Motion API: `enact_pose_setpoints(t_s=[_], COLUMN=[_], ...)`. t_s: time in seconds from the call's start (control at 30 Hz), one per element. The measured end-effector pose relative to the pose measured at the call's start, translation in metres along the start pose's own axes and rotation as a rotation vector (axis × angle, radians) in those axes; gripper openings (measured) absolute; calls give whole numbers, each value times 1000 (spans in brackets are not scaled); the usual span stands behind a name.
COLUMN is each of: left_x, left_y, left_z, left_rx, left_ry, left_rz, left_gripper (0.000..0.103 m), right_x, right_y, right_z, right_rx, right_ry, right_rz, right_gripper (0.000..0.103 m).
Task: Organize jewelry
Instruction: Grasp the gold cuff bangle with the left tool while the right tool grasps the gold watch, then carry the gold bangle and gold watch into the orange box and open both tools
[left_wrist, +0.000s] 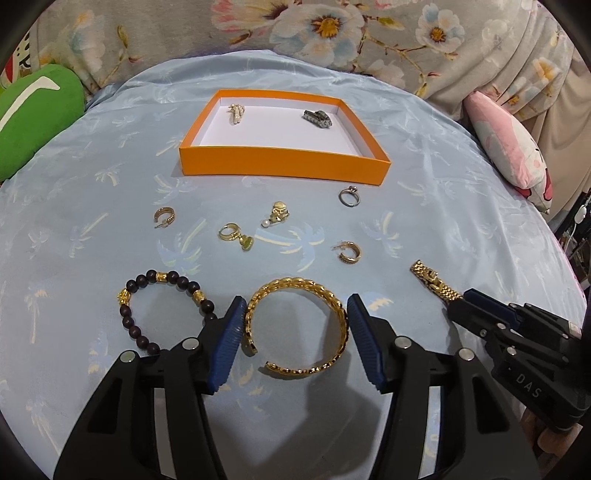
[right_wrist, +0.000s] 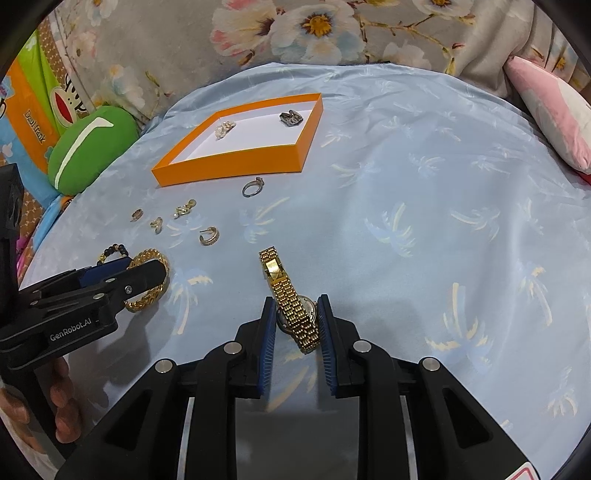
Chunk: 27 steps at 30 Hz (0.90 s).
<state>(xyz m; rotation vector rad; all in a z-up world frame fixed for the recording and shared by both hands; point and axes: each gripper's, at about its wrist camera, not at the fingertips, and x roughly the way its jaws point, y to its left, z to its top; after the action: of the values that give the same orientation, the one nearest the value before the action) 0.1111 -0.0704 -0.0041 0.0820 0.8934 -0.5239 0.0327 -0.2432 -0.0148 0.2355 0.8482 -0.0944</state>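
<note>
Here: left gripper (left_wrist: 297, 325) fingers spread, straddling open gold woven cuff bangle (left_wrist: 295, 328), not yet pinching. Right gripper (right_wrist: 297, 325) fingers close beside gold link-band watch (right_wrist: 295, 314) between them; contact unclear. Close squarely, lift toward orange shallow tray (left_wrist: 284, 166) ahead.

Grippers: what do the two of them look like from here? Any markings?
Both are black plastic linkages with round silver pivot pins and ribbed blue pads. The left gripper reads "GenRobot.AI" on its side in the right wrist view; the right gripper shows "DAS" in the left wrist view. No cables visible.
</note>
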Motion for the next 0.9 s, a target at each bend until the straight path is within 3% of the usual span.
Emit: enact_pose_setpoints(t_s=[0.6, 0.9], left_x=[-22, -33], left_y=[3, 9], left_z=[-8, 11], left_rx=[-33, -28], left_ry=[-28, -61], left_rz=[-20, -3], left_gripper=[54, 54], right_x=[-12, -21], right_y=[5, 8], right_z=[2, 28], right_rx=[5, -22], right_ry=[-32, -86], right_rz=[14, 7], right_gripper=[21, 21])
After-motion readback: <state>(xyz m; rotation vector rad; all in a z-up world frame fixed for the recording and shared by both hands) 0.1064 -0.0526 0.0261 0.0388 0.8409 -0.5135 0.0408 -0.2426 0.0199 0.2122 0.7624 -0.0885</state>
